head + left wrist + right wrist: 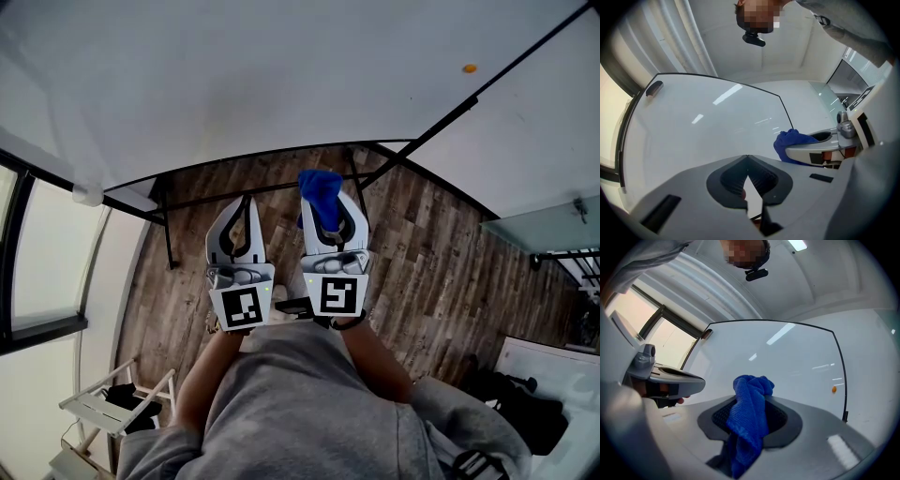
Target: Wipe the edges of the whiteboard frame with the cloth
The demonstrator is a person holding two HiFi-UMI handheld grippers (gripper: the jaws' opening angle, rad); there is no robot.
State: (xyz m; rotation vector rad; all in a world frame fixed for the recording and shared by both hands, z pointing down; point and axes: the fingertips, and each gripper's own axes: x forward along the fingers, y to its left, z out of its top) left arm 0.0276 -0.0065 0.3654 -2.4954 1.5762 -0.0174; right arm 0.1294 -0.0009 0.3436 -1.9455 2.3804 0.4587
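Note:
The whiteboard (pixel 281 75) fills the upper head view, and its thin black frame (pixel 281 151) curves just beyond both grippers. My right gripper (pixel 324 204) is shut on a blue cloth (pixel 319 187), whose bunched end pokes past the fingertips close to the frame's lower edge. In the right gripper view the cloth (pixel 750 418) hangs between the jaws in front of the board (pixel 787 357). My left gripper (pixel 246 201) stands beside it to the left, shut with nothing in it. In the left gripper view its tips (pixel 747 156) meet, and the cloth (pixel 788 143) shows at right.
A small orange magnet (pixel 469 68) sticks on the board. Black stand legs (pixel 169 234) reach down to the wooden floor (pixel 441 272). A white folding rack (pixel 103 403) stands at lower left, dark bags (pixel 511 394) at lower right, and a glass panel (pixel 544 225) at right.

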